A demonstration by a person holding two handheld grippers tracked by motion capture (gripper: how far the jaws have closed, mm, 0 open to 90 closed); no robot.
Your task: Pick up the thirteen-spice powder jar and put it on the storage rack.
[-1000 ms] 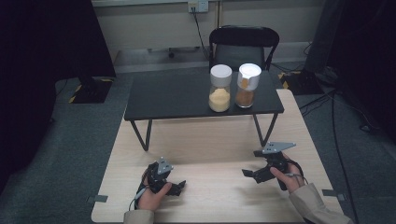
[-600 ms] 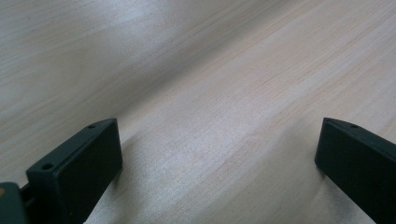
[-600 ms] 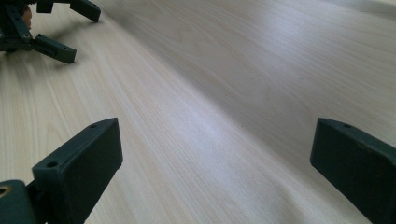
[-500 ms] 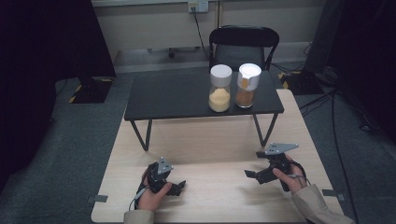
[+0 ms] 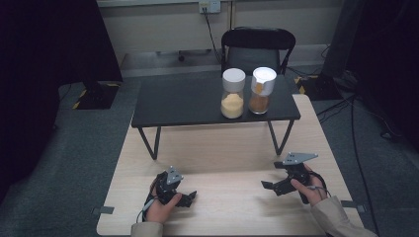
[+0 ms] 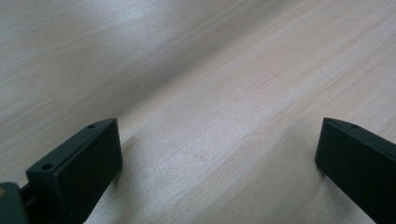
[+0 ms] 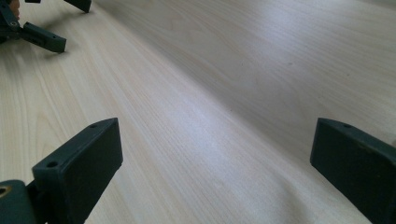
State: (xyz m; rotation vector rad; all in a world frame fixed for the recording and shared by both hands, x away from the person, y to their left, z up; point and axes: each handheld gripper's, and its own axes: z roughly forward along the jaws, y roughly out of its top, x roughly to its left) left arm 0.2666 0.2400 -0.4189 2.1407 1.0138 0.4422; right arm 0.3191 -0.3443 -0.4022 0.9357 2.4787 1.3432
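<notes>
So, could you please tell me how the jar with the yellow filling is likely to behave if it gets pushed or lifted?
The yellow-filled jar stands tall and narrow on the black raised table, so a push near its white lid would probably tip it rather than slide it. It looks only about half full, so likely fairly light. Its clear wall may be slippery and breakable. The brown-filled jar stands close beside it and might get knocked.

black chair (image 5: 259, 44), wall socket (image 5: 209, 6)

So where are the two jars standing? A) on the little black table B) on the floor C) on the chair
A: both jars, the yellow-filled jar and the brown-filled jar, stand side by side on the little black table, in front of the chair.
</notes>
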